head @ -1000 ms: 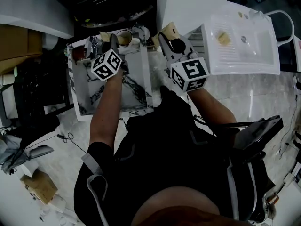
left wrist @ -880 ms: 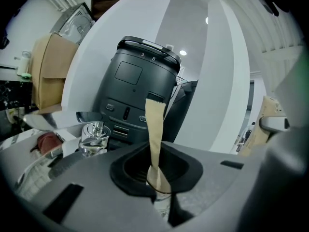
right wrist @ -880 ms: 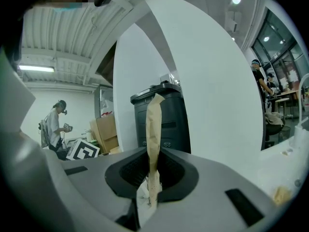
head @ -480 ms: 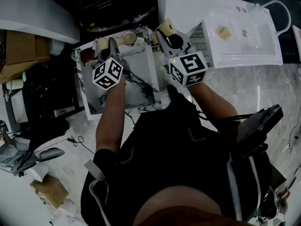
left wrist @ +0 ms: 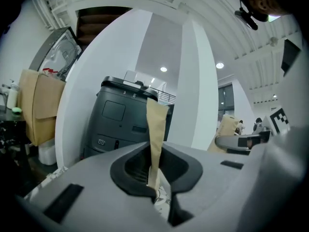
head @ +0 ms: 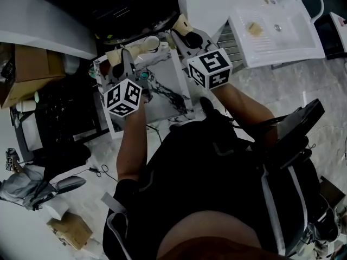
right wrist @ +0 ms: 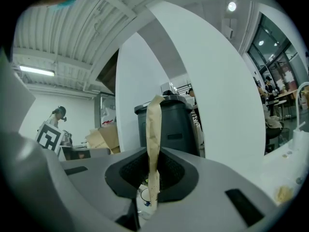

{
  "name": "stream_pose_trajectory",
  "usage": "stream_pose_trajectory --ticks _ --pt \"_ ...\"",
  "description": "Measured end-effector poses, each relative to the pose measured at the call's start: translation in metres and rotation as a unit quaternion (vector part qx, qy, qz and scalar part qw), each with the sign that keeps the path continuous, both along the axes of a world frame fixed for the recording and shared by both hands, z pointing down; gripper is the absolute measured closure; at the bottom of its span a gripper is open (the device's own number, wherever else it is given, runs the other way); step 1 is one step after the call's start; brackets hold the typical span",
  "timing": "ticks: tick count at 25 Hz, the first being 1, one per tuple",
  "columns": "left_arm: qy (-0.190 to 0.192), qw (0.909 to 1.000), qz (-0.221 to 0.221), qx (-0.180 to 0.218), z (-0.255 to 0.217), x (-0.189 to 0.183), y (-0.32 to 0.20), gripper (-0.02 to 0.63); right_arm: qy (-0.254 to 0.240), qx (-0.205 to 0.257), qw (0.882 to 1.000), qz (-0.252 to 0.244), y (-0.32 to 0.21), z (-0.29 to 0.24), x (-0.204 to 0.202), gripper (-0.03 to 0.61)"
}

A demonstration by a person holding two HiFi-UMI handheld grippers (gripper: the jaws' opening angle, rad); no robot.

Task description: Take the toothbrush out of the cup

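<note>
Head view shows the white cup point(head: 151, 42) at the far edge of the marble tray point(head: 165, 72), between the left gripper point(head: 123, 54) and right gripper point(head: 182, 25), each with its taped jaws closed together on nothing. The toothbrush is too small to make out and presumably stands in that cup. It should be light, stiff and slick-handled, and is best pinched across its upper handle and drawn straight up.

white sink point(head: 276, 28) upper right | marble tray point(head: 162, 85) centre | cardboard box point(head: 27, 64) left
</note>
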State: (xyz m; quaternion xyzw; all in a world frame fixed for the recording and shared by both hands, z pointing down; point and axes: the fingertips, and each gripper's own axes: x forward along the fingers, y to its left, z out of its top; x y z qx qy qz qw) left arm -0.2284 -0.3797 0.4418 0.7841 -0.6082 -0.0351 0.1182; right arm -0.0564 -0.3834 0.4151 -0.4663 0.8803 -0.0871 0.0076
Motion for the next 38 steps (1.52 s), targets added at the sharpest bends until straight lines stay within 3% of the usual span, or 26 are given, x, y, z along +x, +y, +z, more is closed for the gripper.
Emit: stream_pose_trajectory --ticks 4,16,31,38 --pt "-0.014 0.9999 0.000 0.010 -0.015 0.000 0.019 0.581 -0.003 0.004 1.000 -0.002 0.006 -0.008 -0.007 0.528" --pt "-0.008 1.0000 0.001 0.006 -0.030 -0.004 0.062 0.583 0.004 0.016 1.000 -0.019 0.027 -0.026 -0.027 0.528" --pt "-0.019 0.9998 -0.009 0.008 -0.035 -0.013 0.079 0.583 0.023 0.020 0.999 -0.033 0.032 -0.028 -0.043 0.531" --pt "-0.005 0.9996 -0.013 0.024 -0.047 -0.012 0.081 0.583 0.022 0.022 0.999 -0.041 0.034 -0.029 -0.045 0.530"
